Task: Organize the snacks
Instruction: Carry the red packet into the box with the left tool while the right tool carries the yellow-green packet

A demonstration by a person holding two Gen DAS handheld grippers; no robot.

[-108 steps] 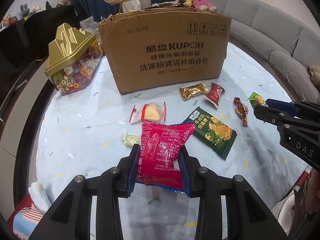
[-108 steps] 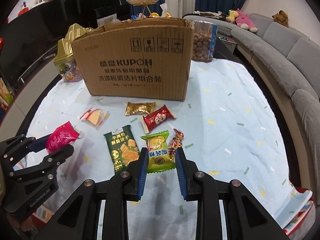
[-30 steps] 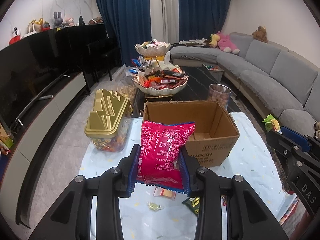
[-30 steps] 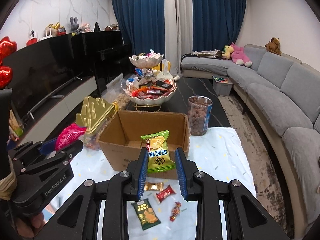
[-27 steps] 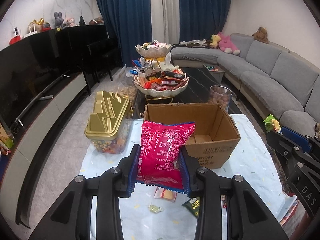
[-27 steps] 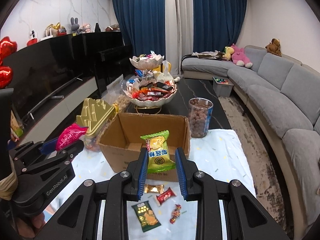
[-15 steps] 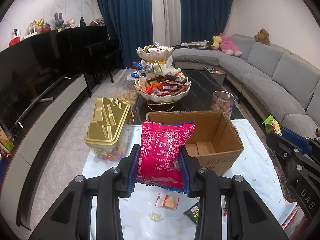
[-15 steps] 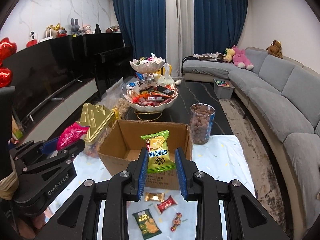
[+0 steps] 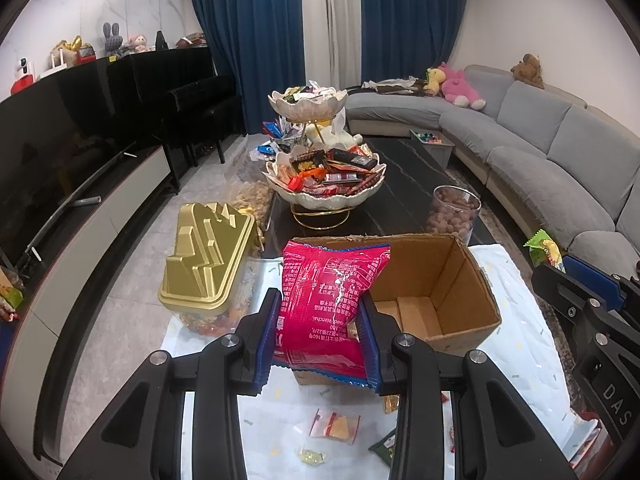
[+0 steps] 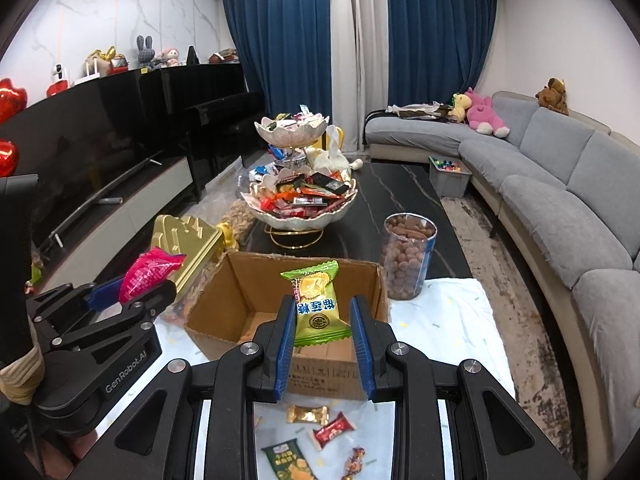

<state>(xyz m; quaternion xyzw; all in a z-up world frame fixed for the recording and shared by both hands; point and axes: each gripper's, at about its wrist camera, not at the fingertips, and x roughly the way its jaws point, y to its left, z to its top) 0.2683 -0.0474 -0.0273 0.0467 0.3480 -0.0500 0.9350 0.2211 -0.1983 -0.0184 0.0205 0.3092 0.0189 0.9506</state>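
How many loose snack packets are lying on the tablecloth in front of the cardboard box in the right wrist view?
4: gold candy nearest the cardboard box, red candy beside it, dark green packet and twisted sweet lower down. The right gripper may hide more.

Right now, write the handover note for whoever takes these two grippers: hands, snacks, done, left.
Left gripper: shut on the pink snack bag, held up in front of the cardboard box.
Right gripper: shut on the green snack packet, also held up at the box's near side.
Box: open, upright on the pale cloth, nothing visible on the part of its floor that shows.
Done: both snacks picked up; neither released yet.
Left: drop both into the box, then collect the small wrapped snacks lying on the cloth in front of it.
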